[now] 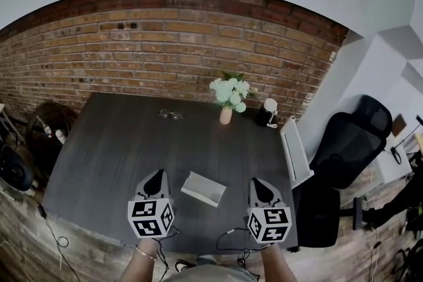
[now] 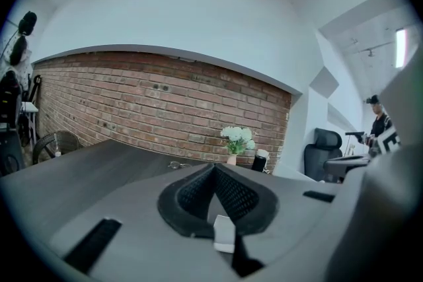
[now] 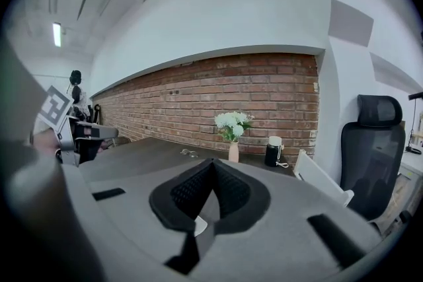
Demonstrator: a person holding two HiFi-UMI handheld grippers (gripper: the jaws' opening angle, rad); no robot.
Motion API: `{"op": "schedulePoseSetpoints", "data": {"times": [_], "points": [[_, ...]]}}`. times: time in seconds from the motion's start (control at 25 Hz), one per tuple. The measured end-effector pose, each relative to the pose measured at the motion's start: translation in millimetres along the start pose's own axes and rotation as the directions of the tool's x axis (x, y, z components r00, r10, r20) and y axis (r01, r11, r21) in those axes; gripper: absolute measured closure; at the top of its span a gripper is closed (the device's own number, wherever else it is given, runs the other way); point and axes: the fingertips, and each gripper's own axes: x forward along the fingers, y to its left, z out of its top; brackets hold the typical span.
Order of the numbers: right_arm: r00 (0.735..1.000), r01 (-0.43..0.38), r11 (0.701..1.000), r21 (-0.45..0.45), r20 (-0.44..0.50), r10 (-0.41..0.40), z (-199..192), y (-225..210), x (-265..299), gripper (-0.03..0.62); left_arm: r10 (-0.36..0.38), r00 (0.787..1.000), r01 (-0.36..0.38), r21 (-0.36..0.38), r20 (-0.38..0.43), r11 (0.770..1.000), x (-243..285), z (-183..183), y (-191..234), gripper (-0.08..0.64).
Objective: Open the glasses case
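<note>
The white glasses case [image 1: 203,188] lies flat on the dark table [image 1: 119,142], near its front edge. My left gripper [image 1: 156,176] hovers just left of the case and my right gripper [image 1: 260,183] just right of it; neither touches it. Both point away from me toward the brick wall. In the left gripper view the jaws [image 2: 213,166] meet at their tips, shut on nothing, and a white sliver of the case [image 2: 223,234] shows below them. In the right gripper view the jaws [image 3: 213,162] are likewise shut and empty.
A pair of glasses [image 1: 170,115], a vase of pale flowers [image 1: 228,102] and a black flask with a white lid [image 1: 266,113] stand at the table's far side. A white chair [image 1: 295,152] and a black office chair [image 1: 350,142] are on the right.
</note>
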Motion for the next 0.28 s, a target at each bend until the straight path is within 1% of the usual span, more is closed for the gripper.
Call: {"op": "schedulePoseSetpoints", "data": {"times": [0.28], "points": [[1.000, 0.000, 1.000, -0.004, -0.001, 0.000, 2.0, -2.0, 2.6, 0.591, -0.010, 1.000, 0.010, -0.014, 0.000, 1.000, 4.7, -0.9, -2.2, 0.565]]}}
